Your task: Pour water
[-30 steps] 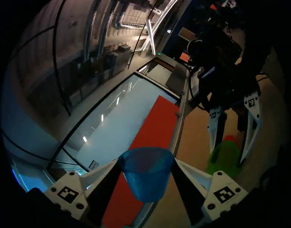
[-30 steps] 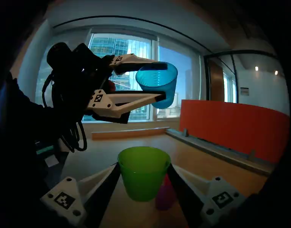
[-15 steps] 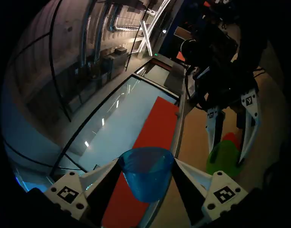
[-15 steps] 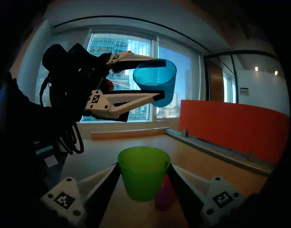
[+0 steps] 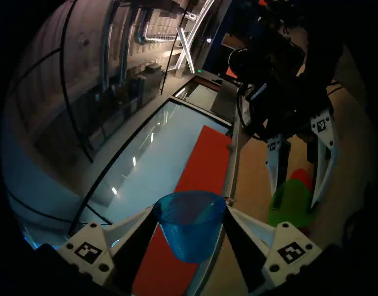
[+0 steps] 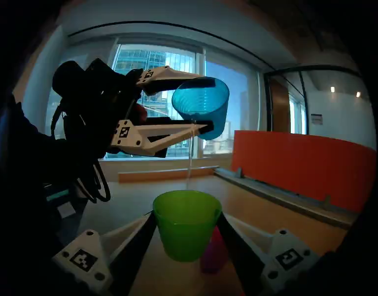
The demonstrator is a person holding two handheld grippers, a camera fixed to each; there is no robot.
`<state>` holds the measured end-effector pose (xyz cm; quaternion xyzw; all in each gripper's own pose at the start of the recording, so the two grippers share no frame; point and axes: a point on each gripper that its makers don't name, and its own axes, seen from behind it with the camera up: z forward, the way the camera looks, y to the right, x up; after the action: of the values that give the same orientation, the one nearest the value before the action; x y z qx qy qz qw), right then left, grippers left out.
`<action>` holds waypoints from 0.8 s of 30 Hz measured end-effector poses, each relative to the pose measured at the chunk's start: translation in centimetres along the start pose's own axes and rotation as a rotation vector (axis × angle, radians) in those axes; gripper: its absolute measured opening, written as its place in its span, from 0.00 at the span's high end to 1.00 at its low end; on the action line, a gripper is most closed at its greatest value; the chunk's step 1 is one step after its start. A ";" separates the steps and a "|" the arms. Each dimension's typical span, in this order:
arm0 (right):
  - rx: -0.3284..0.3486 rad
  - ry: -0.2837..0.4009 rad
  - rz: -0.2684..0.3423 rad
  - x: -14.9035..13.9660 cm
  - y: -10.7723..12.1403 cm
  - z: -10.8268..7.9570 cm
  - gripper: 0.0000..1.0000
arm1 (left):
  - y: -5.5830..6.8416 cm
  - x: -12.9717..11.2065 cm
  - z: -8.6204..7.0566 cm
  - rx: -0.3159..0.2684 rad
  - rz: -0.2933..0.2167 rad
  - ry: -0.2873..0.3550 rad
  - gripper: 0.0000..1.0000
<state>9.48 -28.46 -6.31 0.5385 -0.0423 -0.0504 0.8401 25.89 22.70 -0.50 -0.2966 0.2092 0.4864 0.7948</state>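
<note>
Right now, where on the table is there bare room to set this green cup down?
Bare table lies right of the green cup, up to the orange divider, and beyond it toward the window ledge. Crowded: the pink cup stands just behind it, a sleeve at left.

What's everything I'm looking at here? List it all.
blue cup: one, blue, tilted, above green cup
green cup: one, green, upright, low centre
water: one thin stream, clear, falling from blue cup toward green cup
pink thing: one, pink, behind green cup, partly hidden
partition: one, orange, right of table
table: one, wooden, under cups
window: one, bright blue, back wall
left gripper: one, white, shut on blue cup
right gripper: one, white, shut on green cup
</note>
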 end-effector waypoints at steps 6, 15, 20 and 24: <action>-0.001 0.000 -0.002 0.0 0.1 0.0 0.11 | 0.1 0.2 0.1 0.000 0.015 0.005 0.12; -0.002 0.002 -0.004 0.0 0.2 -0.2 0.11 | 0.3 0.5 0.2 0.001 0.045 0.006 0.12; -0.003 0.004 -0.004 0.0 0.2 -0.2 0.11 | 0.3 0.6 0.2 0.003 0.057 0.008 0.12; -0.004 0.003 -0.005 0.0 0.2 -0.3 0.11 | 0.4 0.6 0.2 0.002 0.058 0.009 0.12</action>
<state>9.56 -28.15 -6.26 0.5372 -0.0395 -0.0516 0.8410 25.79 23.36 -0.86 -0.2919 0.2221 0.5078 0.7796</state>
